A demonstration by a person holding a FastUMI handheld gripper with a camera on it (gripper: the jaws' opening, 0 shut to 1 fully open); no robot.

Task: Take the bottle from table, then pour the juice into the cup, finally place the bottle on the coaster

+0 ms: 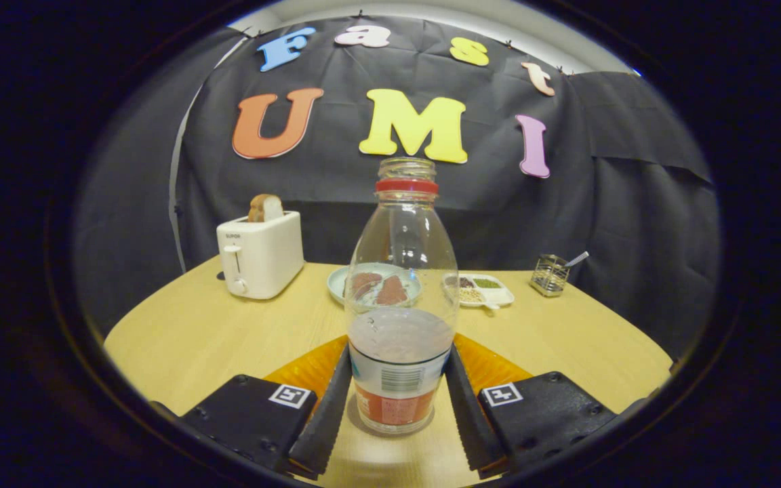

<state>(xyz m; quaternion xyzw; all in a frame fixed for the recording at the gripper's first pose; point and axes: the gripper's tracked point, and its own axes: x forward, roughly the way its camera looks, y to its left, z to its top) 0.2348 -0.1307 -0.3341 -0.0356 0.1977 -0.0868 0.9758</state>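
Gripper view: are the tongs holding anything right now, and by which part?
The tongs flank the juice bottle at its labelled lower body, fingers against both sides. It appears gripped there, though firm pressure cannot be confirmed.

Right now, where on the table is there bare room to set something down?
Bare wood lies between the toaster and the gripper, and between the holder and the gripper. Crowded: the back row of plate and tray, and the middle, where the bottle stands between the fingers.
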